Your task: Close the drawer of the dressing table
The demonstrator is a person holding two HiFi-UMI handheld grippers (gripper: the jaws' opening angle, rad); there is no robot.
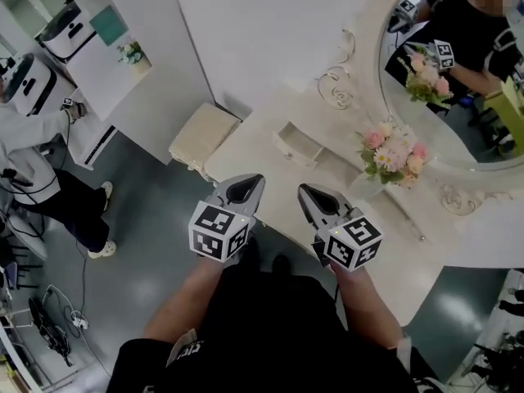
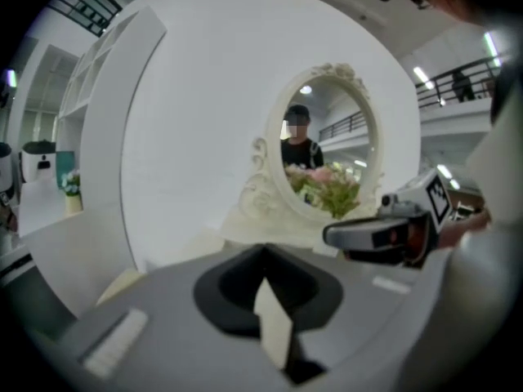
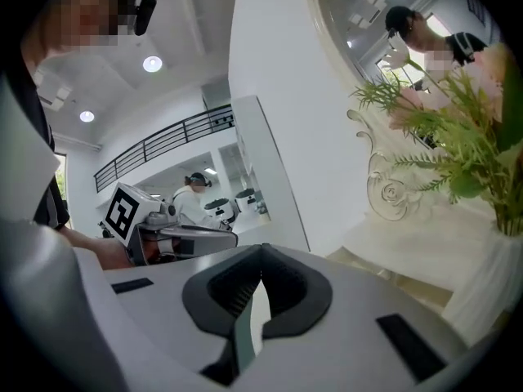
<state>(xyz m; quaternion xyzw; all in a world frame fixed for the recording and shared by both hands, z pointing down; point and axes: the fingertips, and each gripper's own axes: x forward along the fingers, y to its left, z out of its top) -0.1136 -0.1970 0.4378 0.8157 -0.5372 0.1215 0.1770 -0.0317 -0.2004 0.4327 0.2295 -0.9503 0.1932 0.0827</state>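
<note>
Flowers [image 1: 395, 154] stand before the mirror [image 1: 458, 72] (a stool [image 1: 203, 137] beside the dressing table [image 1: 254, 152]).

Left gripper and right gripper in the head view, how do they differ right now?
The left gripper slants up and to the right in the picture, while the right gripper slants up and to the left, so their tips converge. The left gripper shows mostly against the grey floor, the right gripper against the white dressing table. Shared: both are shut with nothing between the jaws.
</note>
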